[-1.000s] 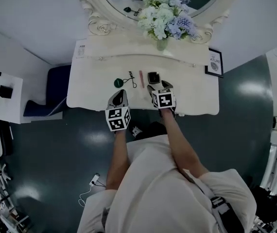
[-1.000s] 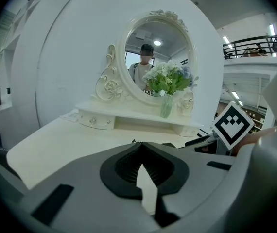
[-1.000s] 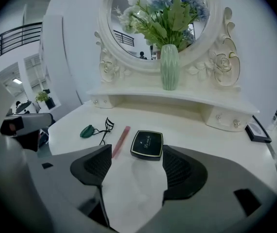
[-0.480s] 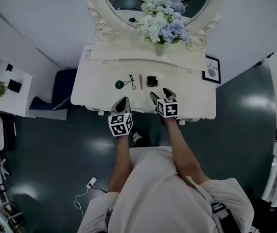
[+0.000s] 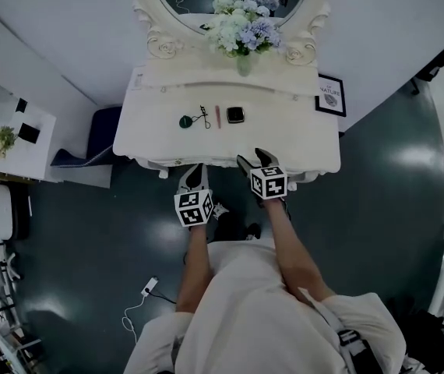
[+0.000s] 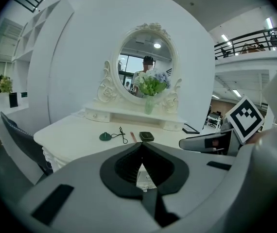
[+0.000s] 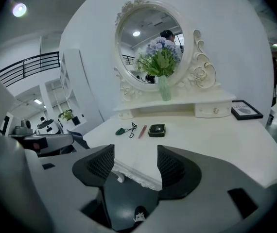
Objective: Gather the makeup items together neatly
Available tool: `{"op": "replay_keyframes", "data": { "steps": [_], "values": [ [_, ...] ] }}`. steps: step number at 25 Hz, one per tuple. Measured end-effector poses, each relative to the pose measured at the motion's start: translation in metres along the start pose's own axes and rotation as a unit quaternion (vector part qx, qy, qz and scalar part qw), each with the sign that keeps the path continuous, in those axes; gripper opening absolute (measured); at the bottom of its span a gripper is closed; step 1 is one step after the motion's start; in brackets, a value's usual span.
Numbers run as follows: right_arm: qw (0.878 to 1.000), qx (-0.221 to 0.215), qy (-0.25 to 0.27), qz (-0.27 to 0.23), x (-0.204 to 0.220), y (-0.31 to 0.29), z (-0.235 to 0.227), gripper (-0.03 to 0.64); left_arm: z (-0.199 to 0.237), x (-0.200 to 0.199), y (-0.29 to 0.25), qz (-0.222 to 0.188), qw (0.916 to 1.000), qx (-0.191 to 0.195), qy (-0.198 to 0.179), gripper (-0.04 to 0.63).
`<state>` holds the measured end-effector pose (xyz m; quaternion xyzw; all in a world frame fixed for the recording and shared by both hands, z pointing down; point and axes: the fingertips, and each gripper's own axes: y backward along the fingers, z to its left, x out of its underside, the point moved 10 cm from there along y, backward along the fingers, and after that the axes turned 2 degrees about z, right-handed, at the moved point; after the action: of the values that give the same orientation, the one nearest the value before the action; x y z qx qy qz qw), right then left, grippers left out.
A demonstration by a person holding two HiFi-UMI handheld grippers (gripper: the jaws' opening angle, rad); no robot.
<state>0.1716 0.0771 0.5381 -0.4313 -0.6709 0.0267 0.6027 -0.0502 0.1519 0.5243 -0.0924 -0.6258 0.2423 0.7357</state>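
The four makeup items are lying in a short row at the upper middle of the head view, well apart from both grippers: a small green round piece (image 5: 185, 121), an eyelash curler (image 5: 202, 117), a pink pencil (image 5: 217, 116) and a black square compact (image 5: 236, 114).

The left gripper (image 6: 141, 147) is hanging off the table's (image 5: 300, 142) front edge with its fingers (image 6: 119, 166) pressed together on nothing. The right gripper (image 7: 135, 161) is hovering beside it, spread wide and empty.

Likely trouble:
- The shut left fingers are probably going to shove an item rather than take it unless they are opened first.
- The pencil is looking ready to roll.
- The curler's thin wire is lying flat and is likely to slip.
- The lace-trimmed front edge is sitting close under both grippers, so a low approach risks catching it.

Bare tabletop is lying on both sides of the row and in front of it. Behind the row, the raised shelf with the flower vase (image 5: 243, 62) is limiting any push backwards.
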Motion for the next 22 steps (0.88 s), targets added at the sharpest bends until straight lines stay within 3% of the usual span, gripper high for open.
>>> {"op": "replay_keyframes", "data": {
  "steps": [10, 22],
  "values": [
    [1.0, 0.004, -0.011, -0.02, 0.043, 0.056, 0.02, 0.197, -0.02, 0.03, 0.053, -0.002, 0.9999, -0.007, -0.013, 0.015],
    [0.999, 0.006, -0.003, -0.044, 0.049, 0.08, 0.019, 0.071, -0.035, 0.035, 0.065, -0.011, 0.9997, 0.0, -0.023, 0.015]
  ]
}}
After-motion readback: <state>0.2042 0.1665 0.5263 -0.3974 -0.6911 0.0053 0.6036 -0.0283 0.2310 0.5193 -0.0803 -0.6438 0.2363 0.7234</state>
